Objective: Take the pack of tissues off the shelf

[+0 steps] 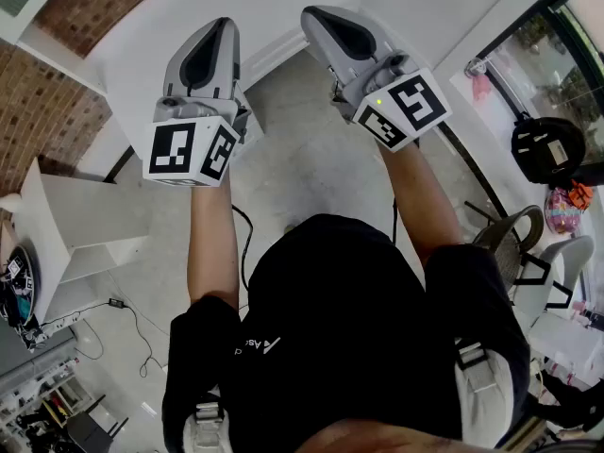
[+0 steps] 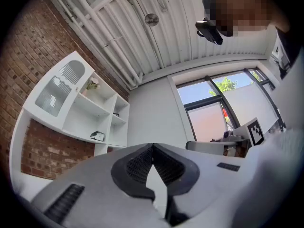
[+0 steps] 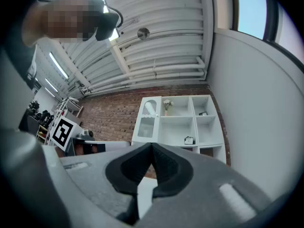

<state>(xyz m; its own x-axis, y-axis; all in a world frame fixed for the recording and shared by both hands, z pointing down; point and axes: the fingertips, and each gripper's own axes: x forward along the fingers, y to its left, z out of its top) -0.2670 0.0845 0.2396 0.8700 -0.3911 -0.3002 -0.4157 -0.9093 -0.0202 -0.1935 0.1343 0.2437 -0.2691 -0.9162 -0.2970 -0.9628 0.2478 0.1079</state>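
Observation:
A white shelf unit (image 3: 176,122) stands against a brick wall, far off. A small dark-and-white pack (image 3: 189,140) lies in its lower middle compartment; the left gripper view shows the same pack (image 2: 98,136) on the shelf unit (image 2: 80,113). My left gripper (image 2: 152,147) is shut with nothing between its pads. My right gripper (image 3: 152,147) is shut and empty too. In the head view the left gripper (image 1: 219,25) and right gripper (image 1: 313,15) are held up side by side in front of the person, well away from the shelf.
A small plant (image 3: 167,105) and another small item (image 3: 203,113) sit in the upper compartments. A white cabinet (image 1: 85,225) stands at the left, and a cable (image 1: 142,333) runs over the floor. Chairs (image 1: 557,262) and a window (image 2: 209,108) are to the right.

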